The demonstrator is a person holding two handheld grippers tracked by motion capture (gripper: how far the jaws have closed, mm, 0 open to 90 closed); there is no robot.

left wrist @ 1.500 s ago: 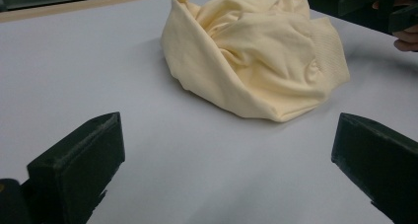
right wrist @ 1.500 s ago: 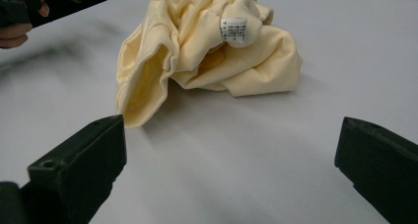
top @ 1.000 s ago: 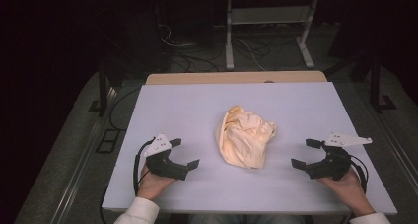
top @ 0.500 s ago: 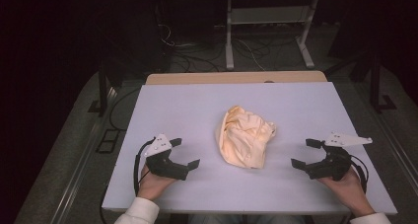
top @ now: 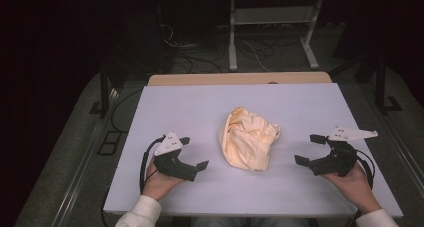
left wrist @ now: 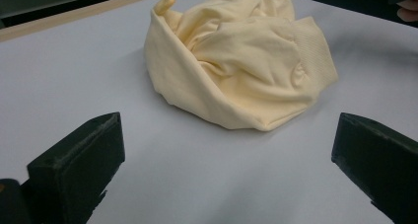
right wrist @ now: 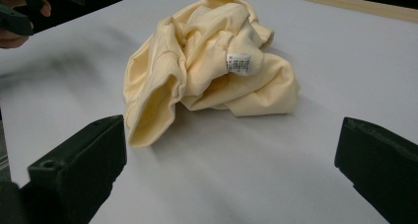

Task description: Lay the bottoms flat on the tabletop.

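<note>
Resting low on the surface (top: 170,107), the left tongs (top: 192,153) are spread wide and grasp nothing, their jaws pointing toward the garment (top: 248,146), which lies well apart from them. The right tongs (top: 310,149) are likewise released and empty, on the other side of the garment and about as far from it, so the garment sits between the two. The garment is pale yellow, crumpled into a loose heap with a ribbed cuff (left wrist: 315,51) showing on one side and a small white label (right wrist: 238,62) on the side facing the right tongs. It lies flat on the surface, touched by neither tongs. A hand (top: 159,183) with a white sleeve holds the left tongs nearer the person than the garment; the other hand (top: 357,184) holds the right tongs. Beyond the garment, past the surface's far edge, stands a white metal frame (top: 272,32) on a dark floor.
</note>
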